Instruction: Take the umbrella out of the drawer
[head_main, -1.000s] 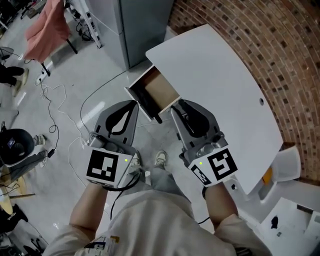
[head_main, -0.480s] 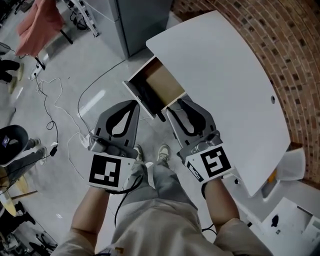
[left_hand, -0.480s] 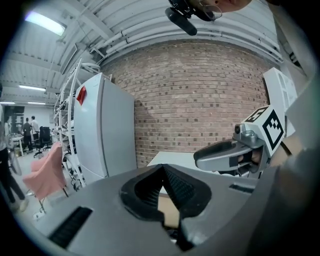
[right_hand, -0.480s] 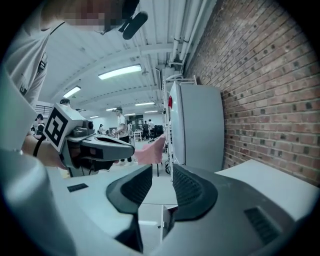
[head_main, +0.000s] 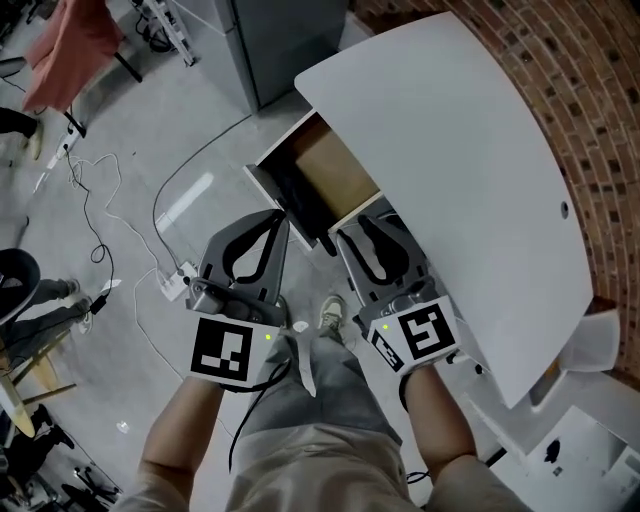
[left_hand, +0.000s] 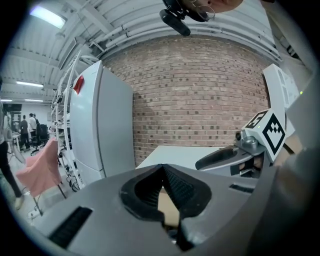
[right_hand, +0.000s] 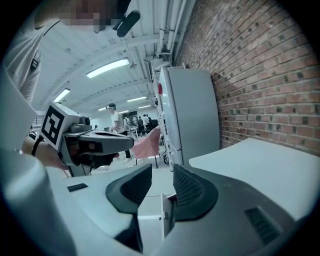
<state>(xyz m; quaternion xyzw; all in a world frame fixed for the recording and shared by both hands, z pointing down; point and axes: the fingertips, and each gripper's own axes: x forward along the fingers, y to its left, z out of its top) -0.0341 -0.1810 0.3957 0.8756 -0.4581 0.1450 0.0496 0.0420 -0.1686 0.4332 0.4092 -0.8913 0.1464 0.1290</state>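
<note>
Now left gripper (head_main: 279, 220), jaws clenched, and right gripper (head_main: 358, 227), empty jaws just opening, tilt toward the drawer (head_main: 338, 172).

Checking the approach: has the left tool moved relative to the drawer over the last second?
Yes. The left tool has shifted along the drawer front, from near its left end toward its middle.

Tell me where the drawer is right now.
In the head view the drawer sits at upper centre, pulled open from under the left edge of the white table, with the grey cabinet beyond it.
</note>
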